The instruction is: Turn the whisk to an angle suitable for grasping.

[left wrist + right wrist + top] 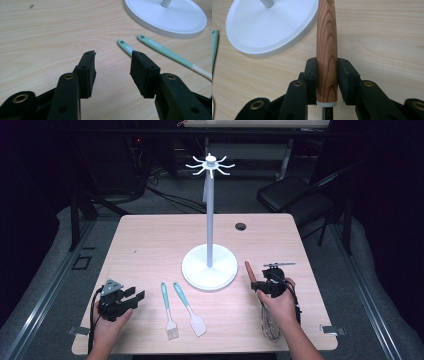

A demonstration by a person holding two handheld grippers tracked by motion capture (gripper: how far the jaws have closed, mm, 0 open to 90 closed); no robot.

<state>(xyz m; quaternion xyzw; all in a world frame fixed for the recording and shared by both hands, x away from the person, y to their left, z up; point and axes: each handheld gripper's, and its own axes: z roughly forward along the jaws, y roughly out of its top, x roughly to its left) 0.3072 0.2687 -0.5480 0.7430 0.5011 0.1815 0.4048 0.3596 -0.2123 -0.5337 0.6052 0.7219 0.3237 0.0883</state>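
Now we grip the whisk (270, 322) handle in our right tool (262, 285), left tool (134, 296) wide and empty, next lifting toward the stand (209, 265) hooks.

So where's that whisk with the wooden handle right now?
The wooden-handled wire whisk is at the table's right side in the high view, its handle clamped in the right gripper, just right of the white round stand base.

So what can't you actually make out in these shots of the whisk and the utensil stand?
- Whisk: high view, wire head partly covered by the right hand.
- Whisk handle: right gripper view, tip cut off by the top edge; the stamped lettering is too small to read.
- Spatula: left gripper view, blade cut off by the right edge.
- Brush: left gripper view, handle hidden behind the left gripper.
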